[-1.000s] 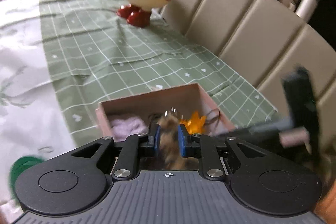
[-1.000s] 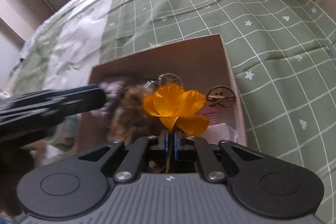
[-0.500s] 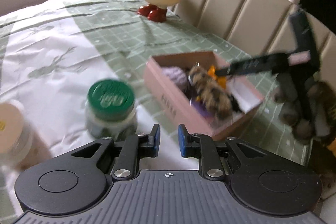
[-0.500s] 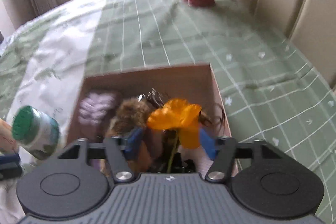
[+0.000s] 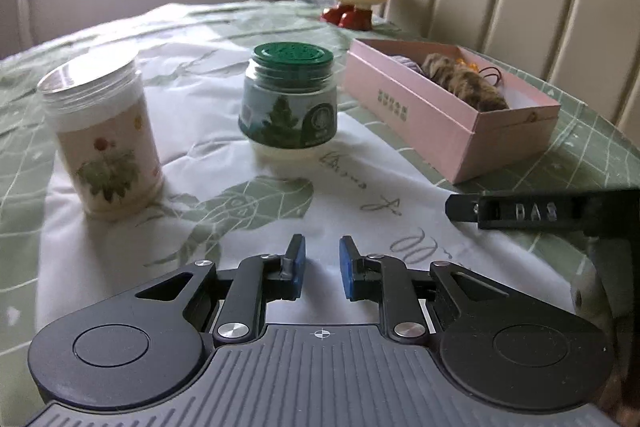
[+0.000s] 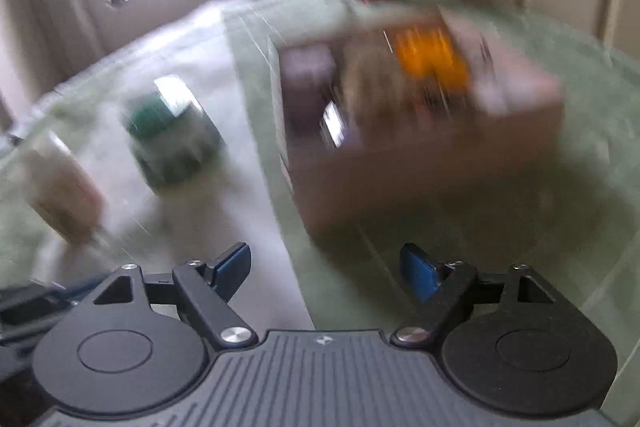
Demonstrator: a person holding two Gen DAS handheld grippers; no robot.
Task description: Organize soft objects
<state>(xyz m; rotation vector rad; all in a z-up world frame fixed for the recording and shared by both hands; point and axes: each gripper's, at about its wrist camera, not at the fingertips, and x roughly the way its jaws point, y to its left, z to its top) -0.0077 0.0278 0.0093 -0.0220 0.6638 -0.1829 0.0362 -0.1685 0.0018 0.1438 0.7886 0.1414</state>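
"DAS" embossed on right gripper [image 5: 520, 213]; spread, just widened, nothing between. Left gripper [image 5: 322, 267] slightly parted, empty, above leaf-print tablecloth [image 5: 280, 195].

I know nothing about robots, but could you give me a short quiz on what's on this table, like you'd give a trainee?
1. True or false: the green-lidded jar stands inside the pink box.
2. Which of these lies in the box? A: a furry brown toy. B: a spoon. C: a book.
3. How many jars stand on the tablecloth?
Key: 1 false, it stands beside the box. 2 A. 3 two, the green-lidded one and the clear-lidded jar.
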